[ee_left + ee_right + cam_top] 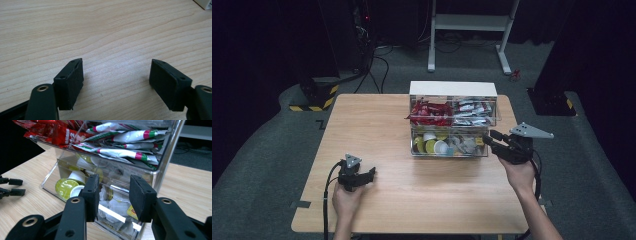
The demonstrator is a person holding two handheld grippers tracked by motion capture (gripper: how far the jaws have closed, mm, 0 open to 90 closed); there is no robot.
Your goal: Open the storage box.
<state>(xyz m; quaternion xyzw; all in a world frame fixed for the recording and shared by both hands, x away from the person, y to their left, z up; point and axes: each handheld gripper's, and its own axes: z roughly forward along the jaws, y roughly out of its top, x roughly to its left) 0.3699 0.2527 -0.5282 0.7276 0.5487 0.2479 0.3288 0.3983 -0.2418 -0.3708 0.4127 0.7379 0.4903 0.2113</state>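
While the left gripper (371, 173) rested on the pale, fine-grained wooden table (377, 125), its flat black pads (72, 83) stood wide apart over bare wood. At the table's far middle sat a clear acrylic organiser box (453, 120): glossy red sachets (428, 112) and white foil sticks (130, 152) on top, round lidded pods (66, 187) and soft tea bags (120, 206) below. The right gripper (113, 195) hovered at the box's lower right front corner, its jaws narrowly parted and gripping nothing that I could make out.
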